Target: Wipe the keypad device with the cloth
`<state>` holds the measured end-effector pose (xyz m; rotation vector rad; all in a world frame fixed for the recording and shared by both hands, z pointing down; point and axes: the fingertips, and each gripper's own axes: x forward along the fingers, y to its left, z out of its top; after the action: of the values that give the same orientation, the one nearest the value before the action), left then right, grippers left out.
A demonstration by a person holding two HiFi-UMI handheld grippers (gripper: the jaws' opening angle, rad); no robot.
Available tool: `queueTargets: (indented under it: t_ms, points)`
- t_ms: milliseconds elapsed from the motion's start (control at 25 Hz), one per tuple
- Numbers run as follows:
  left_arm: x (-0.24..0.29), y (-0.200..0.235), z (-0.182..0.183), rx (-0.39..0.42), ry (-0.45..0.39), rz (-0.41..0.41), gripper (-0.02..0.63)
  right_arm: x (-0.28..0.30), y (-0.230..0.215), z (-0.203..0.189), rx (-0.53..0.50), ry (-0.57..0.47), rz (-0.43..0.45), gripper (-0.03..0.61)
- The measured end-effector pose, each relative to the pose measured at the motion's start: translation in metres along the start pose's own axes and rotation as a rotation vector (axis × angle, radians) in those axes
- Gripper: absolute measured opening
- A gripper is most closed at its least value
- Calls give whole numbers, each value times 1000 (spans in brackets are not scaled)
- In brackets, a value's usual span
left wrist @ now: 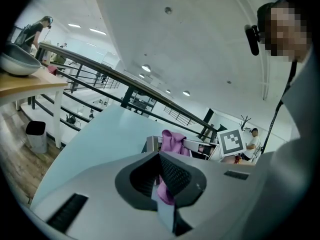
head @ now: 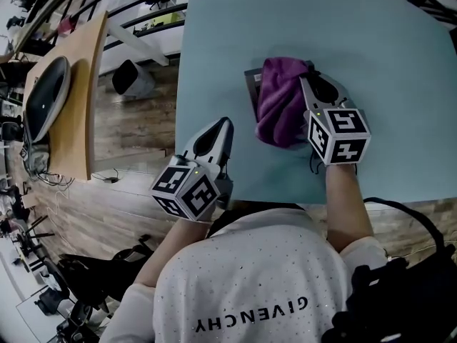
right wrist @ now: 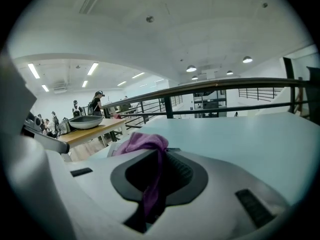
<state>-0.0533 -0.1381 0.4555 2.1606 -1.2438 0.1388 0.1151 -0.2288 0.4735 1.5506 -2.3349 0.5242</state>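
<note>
A purple cloth (head: 280, 109) lies bunched on the dark keypad device (head: 251, 86), which rests on the light blue table (head: 385, 70). My right gripper (head: 306, 78) reaches over the device from the near side and is shut on the cloth. In the right gripper view a strip of cloth (right wrist: 150, 184) runs down between the closed jaws of the right gripper (right wrist: 161, 155). My left gripper (head: 227, 124) hovers by the table's left front corner, apart from the device, jaws together and empty. From the left gripper (left wrist: 160, 155) view, the cloth (left wrist: 172, 140) and device (left wrist: 199, 147) sit ahead.
A wooden side table (head: 75, 113) with a dark pan (head: 44, 95) stands to the left across a strip of wood floor. A black bin (head: 132, 77) sits by the blue table's left edge. Railings run along the far side. The person's body is close behind the front edge.
</note>
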Motion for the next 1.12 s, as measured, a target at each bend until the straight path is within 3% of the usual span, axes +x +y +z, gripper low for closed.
queueTargets:
  t_ms: [760,840,1000,1120]
  points:
    - [0,7,-2,-23,8,24,0,-17,-57,-18,95,22,-96,43]
    - [-1,10,-3,-33,17,44,0,-26,-53,-7,122,-29,-51,40]
    - [-1,11,-4,-46,9,48,0,-41,-11,31,168,-212,166,40]
    - [1,7,-4,-59,16,32,0,-35,29,37,118,-205,250,40]
